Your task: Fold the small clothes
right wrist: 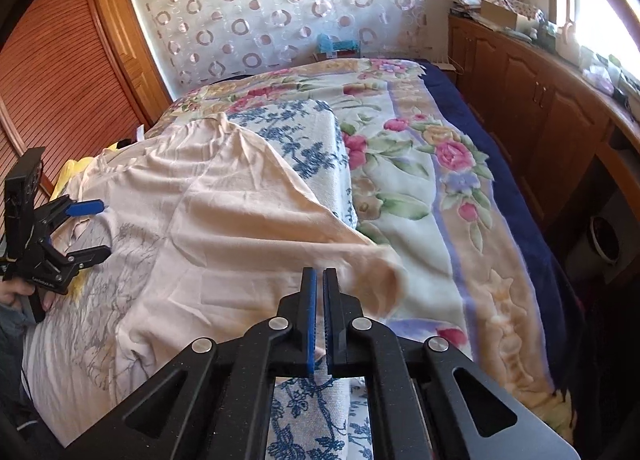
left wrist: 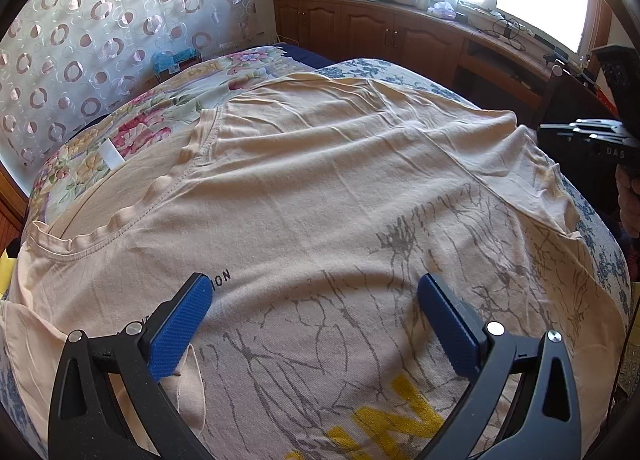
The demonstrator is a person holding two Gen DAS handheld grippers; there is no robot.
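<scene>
A peach T-shirt [left wrist: 320, 188] with a grey line print and yellow letters lies spread on a blue-and-white flowered cushion on the bed. Its collar [left wrist: 160, 196] is at the left in the left wrist view. My left gripper [left wrist: 316, 292] is open and empty, just above the shirt's chest; it also shows in the right wrist view [right wrist: 96, 228]. My right gripper [right wrist: 319, 280] is shut on the shirt's sleeve [right wrist: 368, 272] and holds it lifted at the cushion's right edge. The right gripper's black body shows at the right edge of the left wrist view [left wrist: 588, 144].
The blue-and-white cushion [right wrist: 304, 140] sits on a floral blanket [right wrist: 420, 164] covering the bed. Wooden cabinets [right wrist: 532, 108] with clutter run along the window side. A slatted wooden door [right wrist: 60, 92] and a circle-patterned curtain [right wrist: 260, 8] stand beyond the bed.
</scene>
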